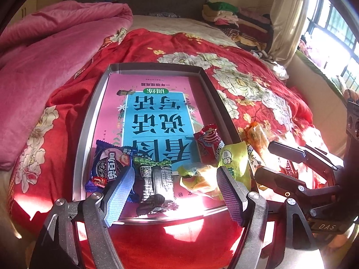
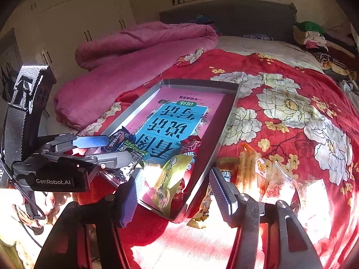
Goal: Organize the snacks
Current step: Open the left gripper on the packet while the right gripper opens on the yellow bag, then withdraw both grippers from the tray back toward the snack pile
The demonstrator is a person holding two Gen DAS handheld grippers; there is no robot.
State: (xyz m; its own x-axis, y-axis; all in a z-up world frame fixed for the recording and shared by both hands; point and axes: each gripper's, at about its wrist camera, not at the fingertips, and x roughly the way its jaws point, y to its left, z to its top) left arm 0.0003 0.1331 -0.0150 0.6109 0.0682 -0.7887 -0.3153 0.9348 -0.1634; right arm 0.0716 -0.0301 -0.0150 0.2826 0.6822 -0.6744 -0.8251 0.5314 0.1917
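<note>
Snacks [image 1: 154, 177] lie in tray [image 1: 89, 121], perhaps five; both grippers' fingers [image 1: 119, 192] spread, empty

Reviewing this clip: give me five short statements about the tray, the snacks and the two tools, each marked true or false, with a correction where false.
1. The tray rests on a red floral bedspread. True.
2. The left tool is clamped on the black snack packet. False: its jaws stand open, with the packet lying loose in the tray between them.
3. A blue cookie packet lies inside the tray. True.
4. All snacks are already in the tray. False: several wrapped snacks lie on the bedspread to the tray's right.
5. The right tool holds a yellow-green packet. False: it is open and holds nothing.
</note>
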